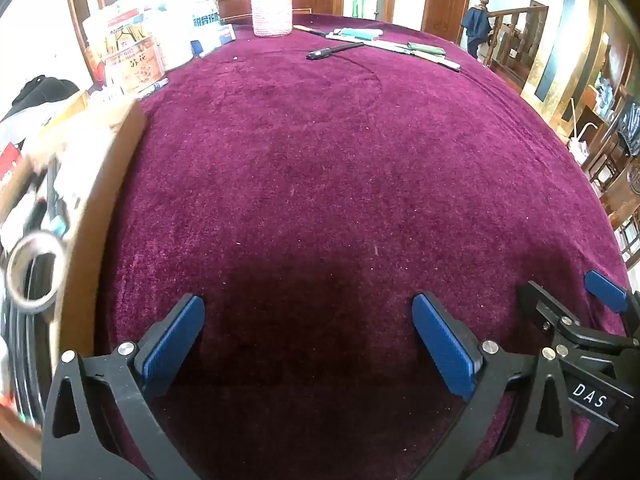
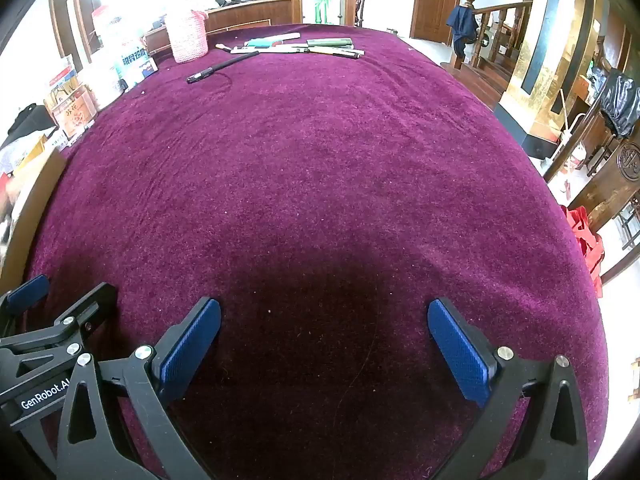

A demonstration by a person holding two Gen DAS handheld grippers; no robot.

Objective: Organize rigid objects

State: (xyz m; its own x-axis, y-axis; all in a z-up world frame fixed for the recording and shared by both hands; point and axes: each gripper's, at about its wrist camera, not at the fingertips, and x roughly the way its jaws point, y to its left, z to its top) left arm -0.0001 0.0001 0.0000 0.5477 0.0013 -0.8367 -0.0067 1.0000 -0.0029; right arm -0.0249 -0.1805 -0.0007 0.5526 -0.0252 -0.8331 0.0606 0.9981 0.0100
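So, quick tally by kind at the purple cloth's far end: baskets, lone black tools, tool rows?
Pink woven cylindrical basket: 1
Slim black stick-like tool, lying apart: 1
Row of long slim tools: 1 (pieces too small to count)
Total: 3

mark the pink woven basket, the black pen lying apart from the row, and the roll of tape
pink woven basket (image 2: 187, 42), right wrist view, middle of its woven wall
black pen (image 2: 222, 67), right wrist view, mid-barrel
roll of tape (image 1: 35, 272), left wrist view, its rim
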